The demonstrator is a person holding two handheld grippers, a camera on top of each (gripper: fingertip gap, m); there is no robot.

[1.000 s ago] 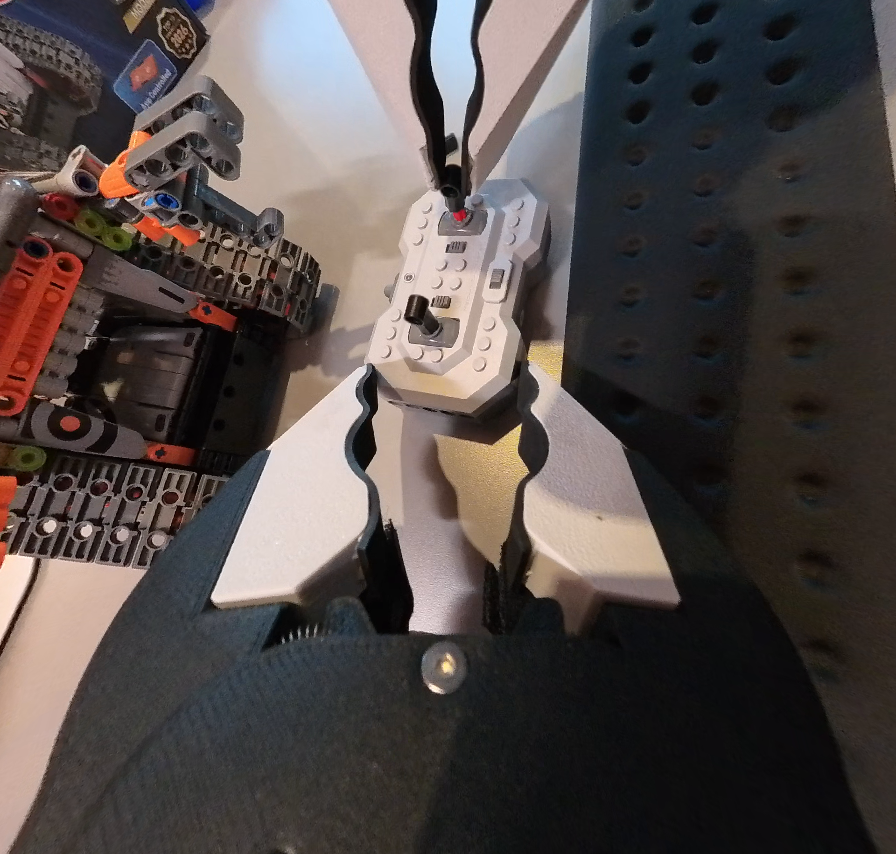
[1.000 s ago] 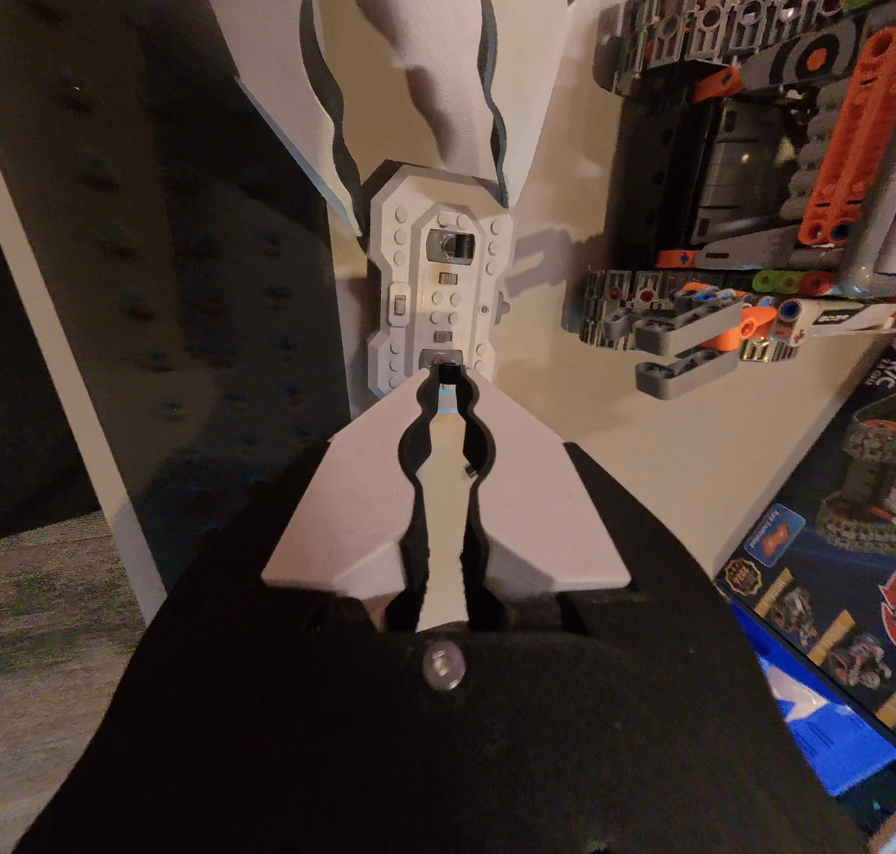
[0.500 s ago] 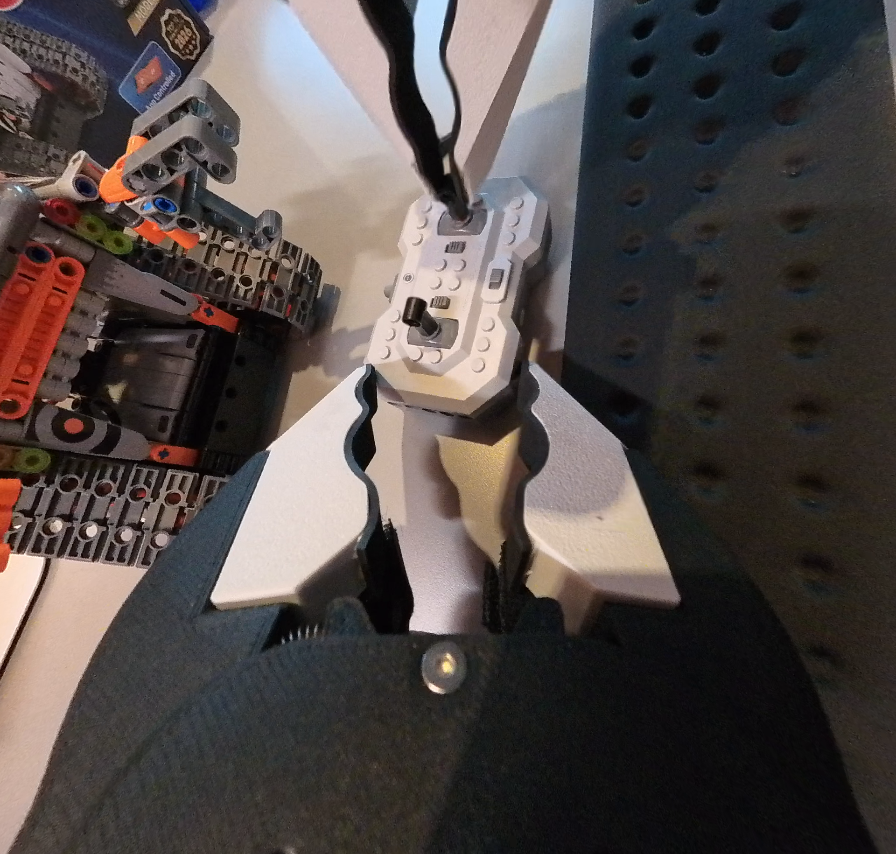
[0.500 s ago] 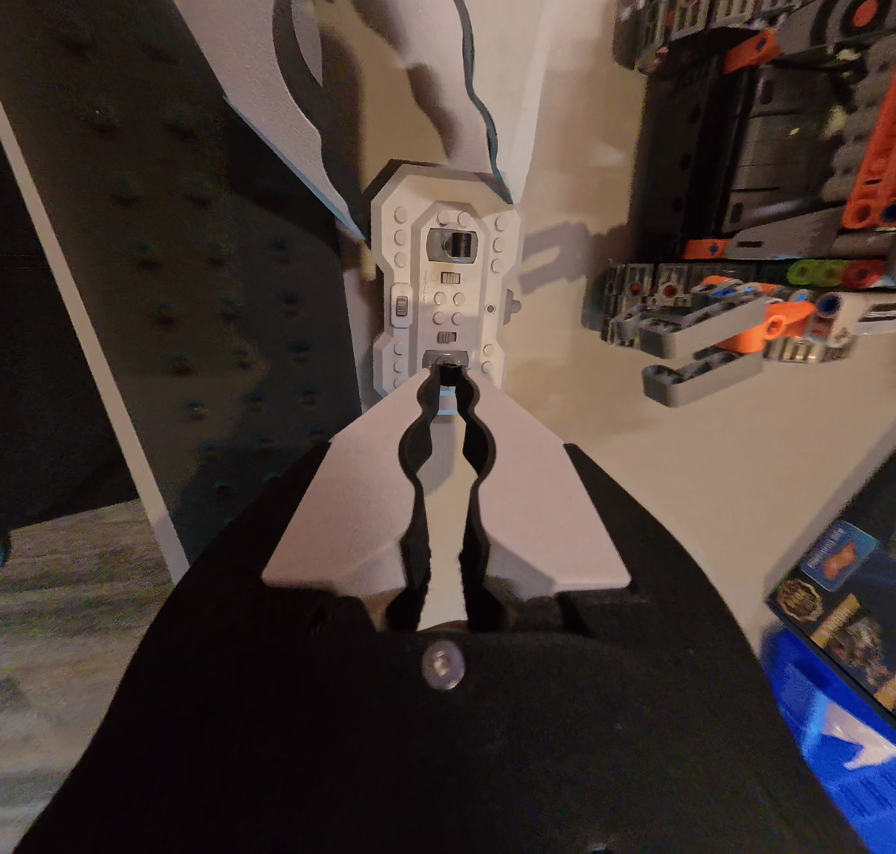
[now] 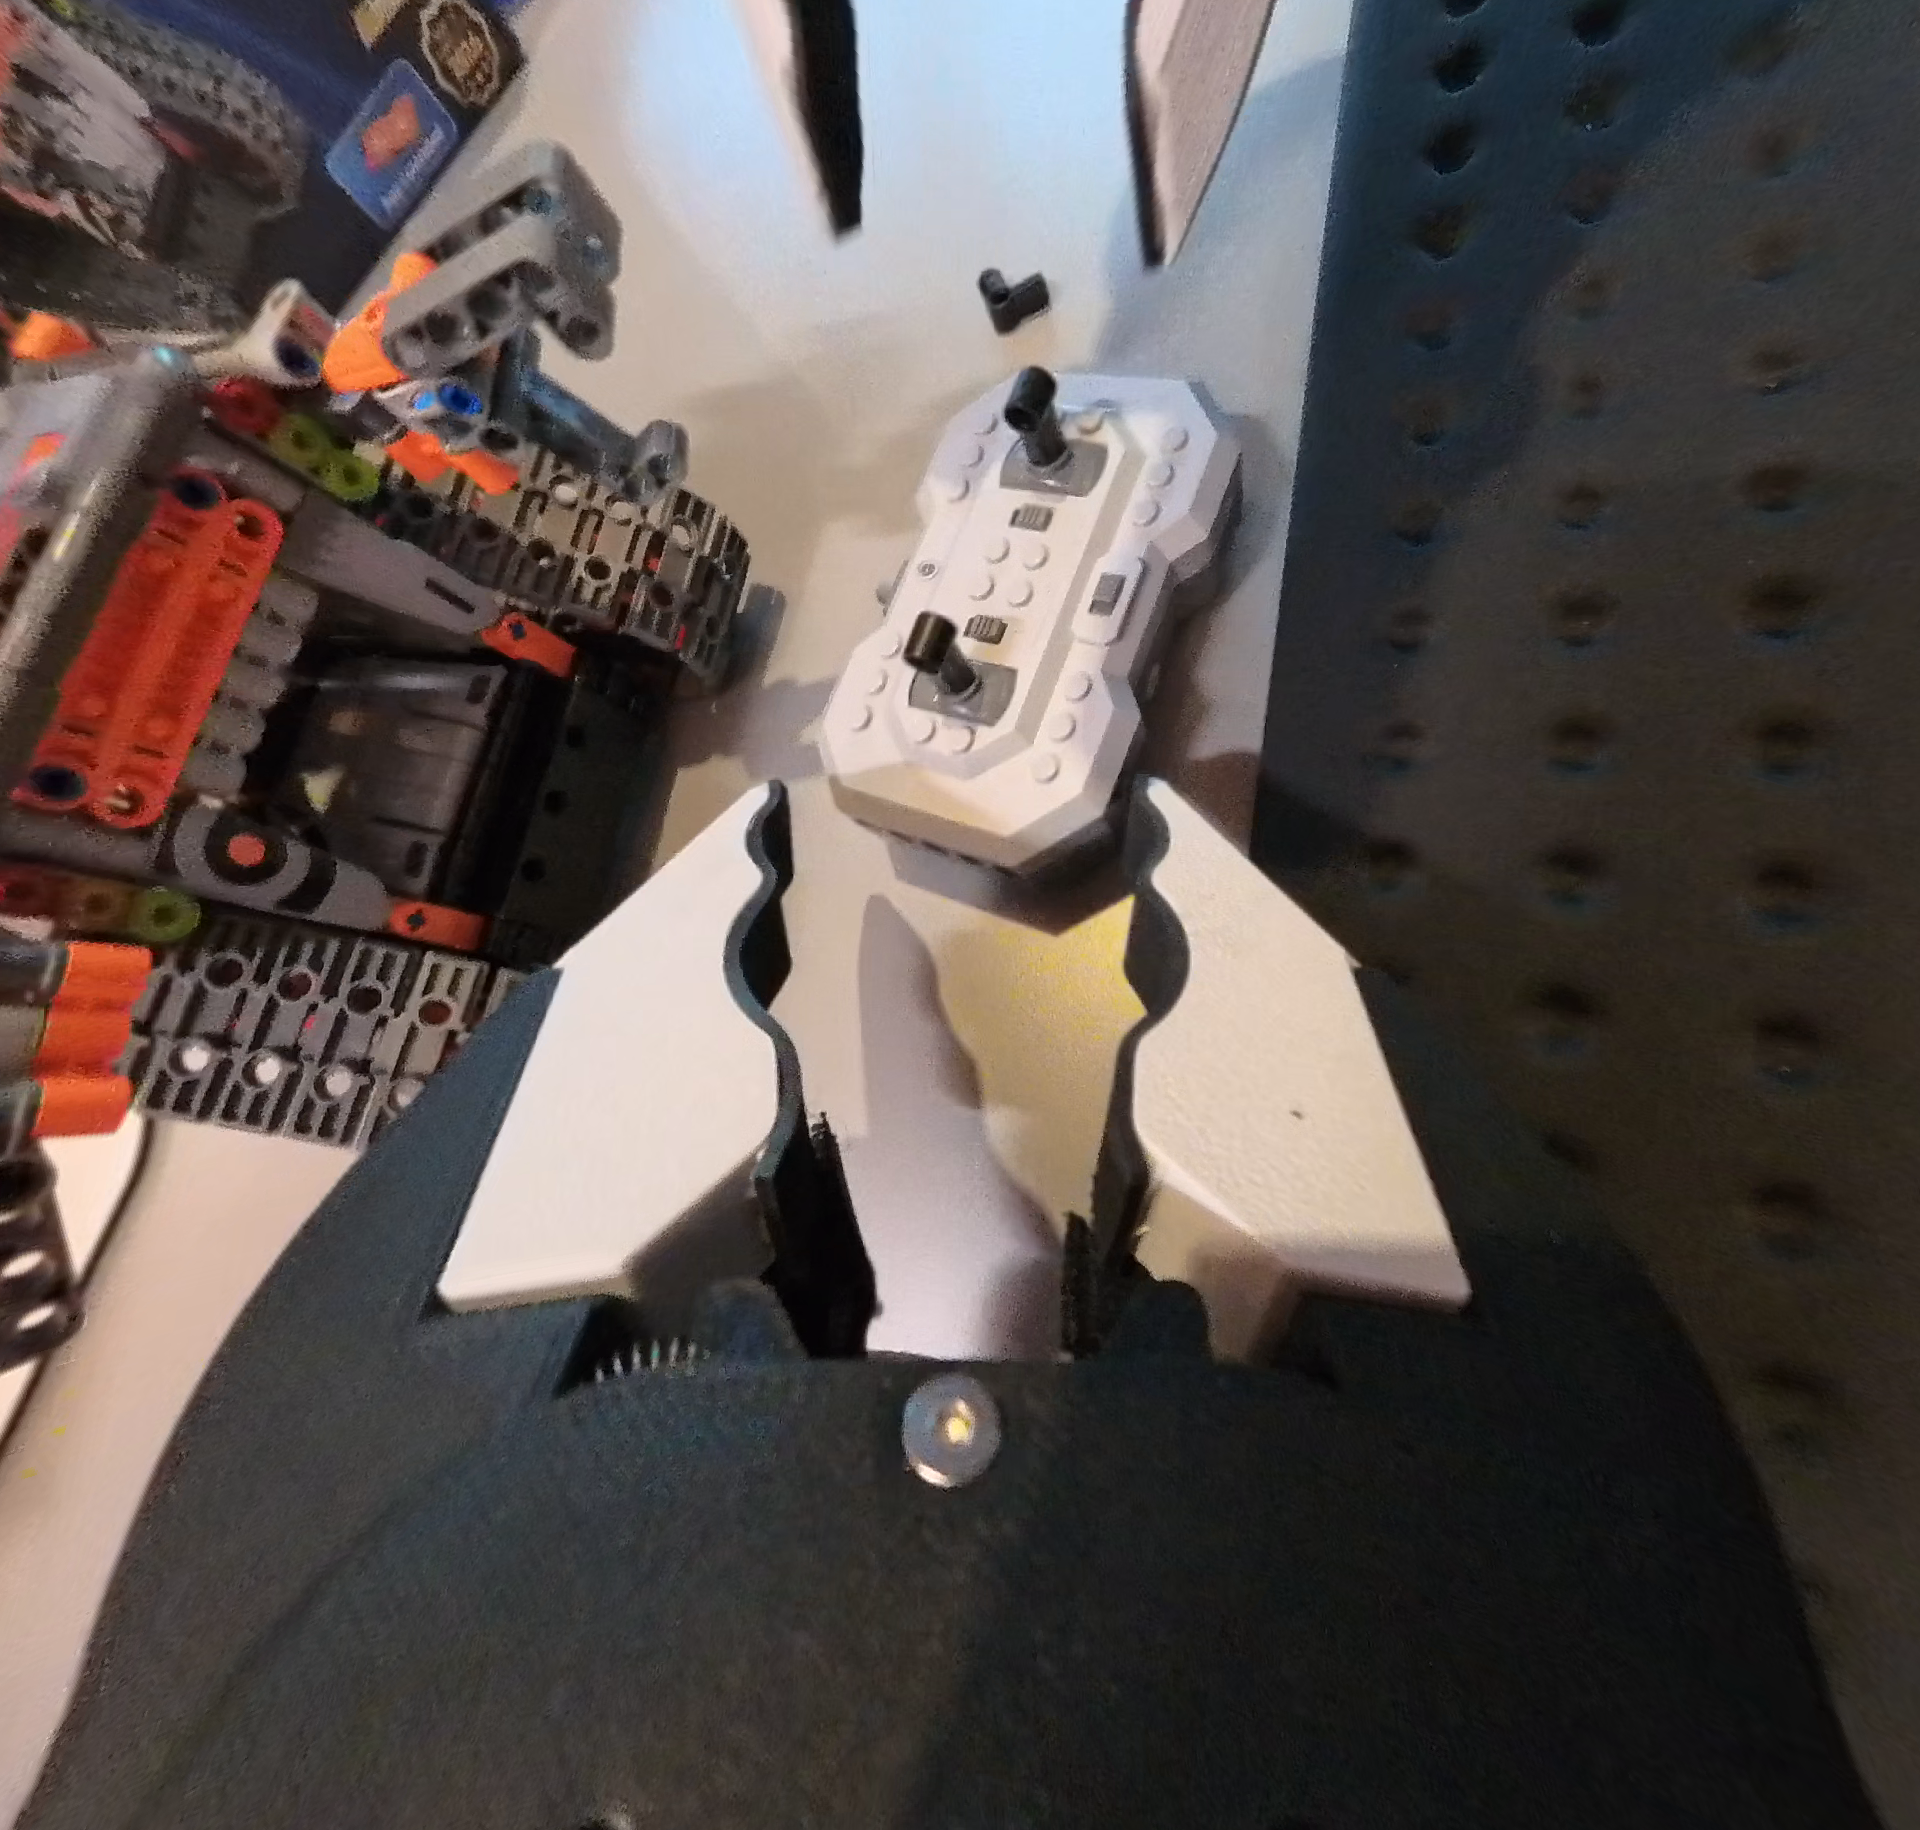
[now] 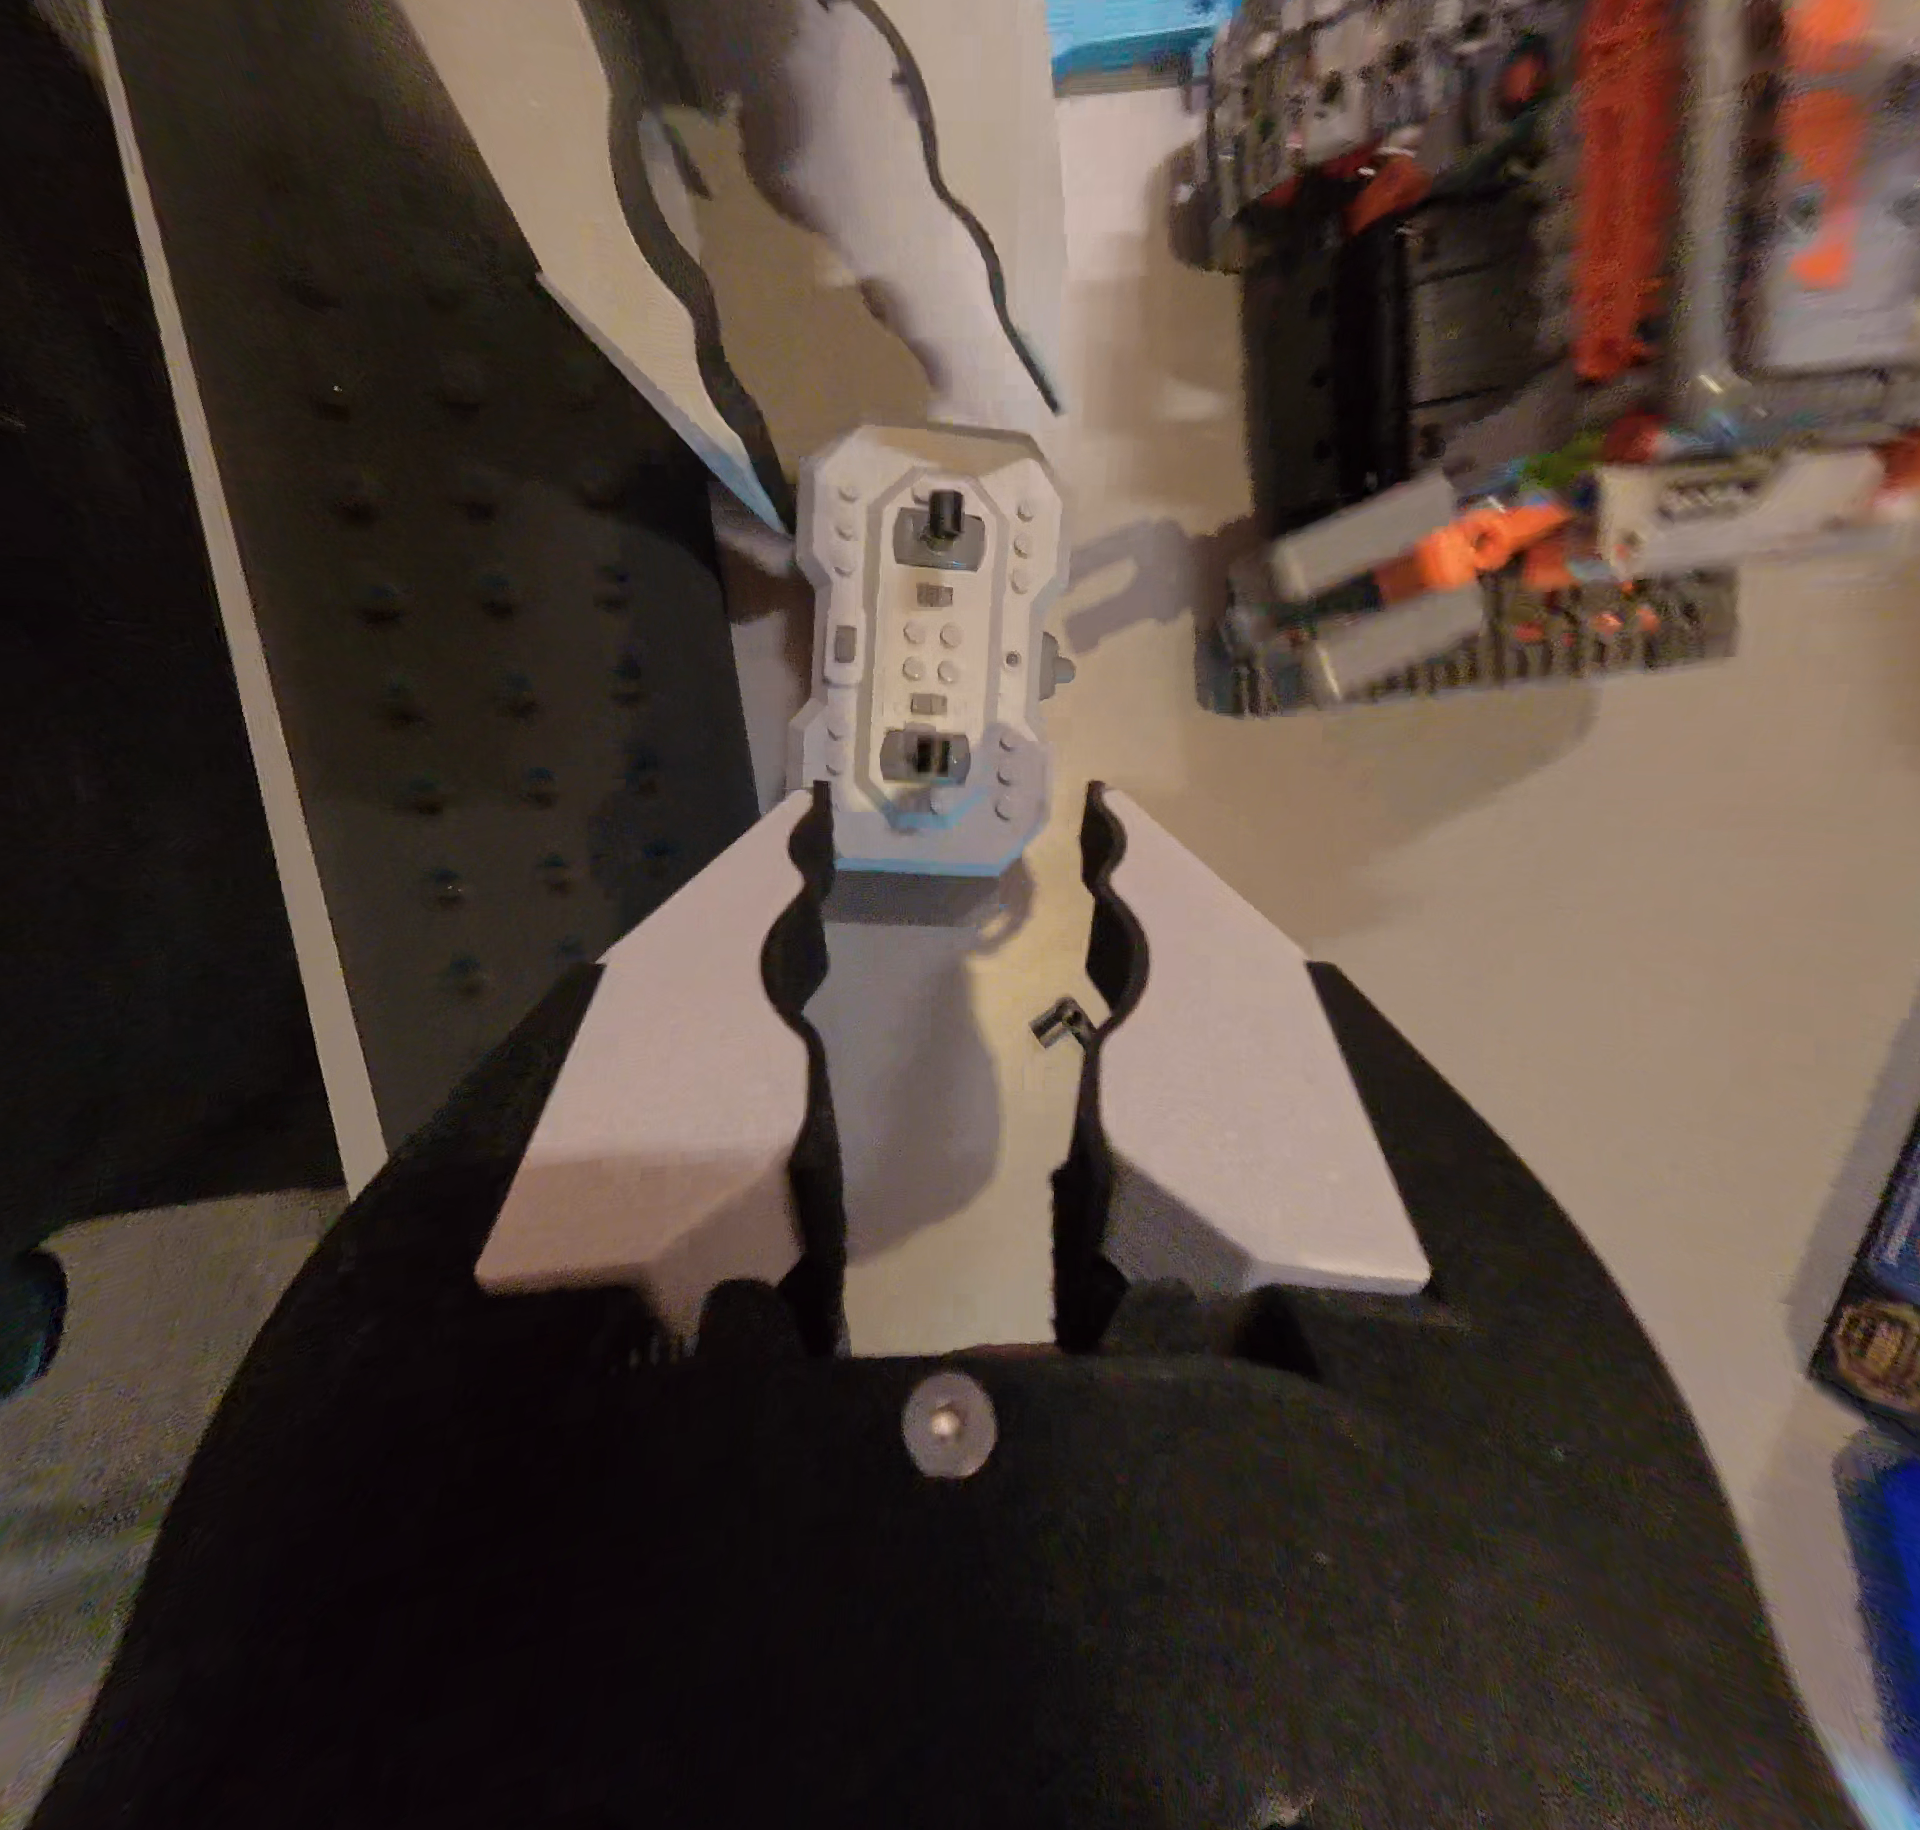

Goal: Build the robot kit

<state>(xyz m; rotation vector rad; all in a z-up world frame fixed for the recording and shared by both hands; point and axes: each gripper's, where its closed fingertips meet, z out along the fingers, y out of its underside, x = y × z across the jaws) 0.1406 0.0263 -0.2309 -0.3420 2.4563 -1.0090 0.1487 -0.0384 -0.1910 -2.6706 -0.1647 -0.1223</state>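
Observation:
A grey remote control (image 5: pixel 1029 617) with two black levers lies on the white table (image 5: pixel 727 170). My left gripper (image 5: pixel 961 804) is open. The remote's near end stands between its fingertips, with a gap at the left pad. My right gripper (image 6: pixel 956 798) is open and empty, its fingertips at the opposite end of the remote (image 6: pixel 930 637). A small black piece (image 5: pixel 1013 300) lies loose on the table beyond the remote. It also shows between the right fingers in the right wrist view (image 6: pixel 1060 1022). The right gripper's fingers (image 5: pixel 821 66) show at the top of the left wrist view.
A brick-built tracked vehicle in grey, black and orange (image 5: pixel 312 689) stands beside the remote; it also shows in the right wrist view (image 6: pixel 1455 326). A printed box (image 5: pixel 260 35) lies behind it. A dark perforated panel (image 5: pixel 1610 637) borders the remote's other side. The gap from one gripper's tips to the other's is roughly 8 centimeters.
My right gripper was shut on the remote's far lever; it has opened and drawn back. My left gripper was pressed on the remote's near end and has opened.

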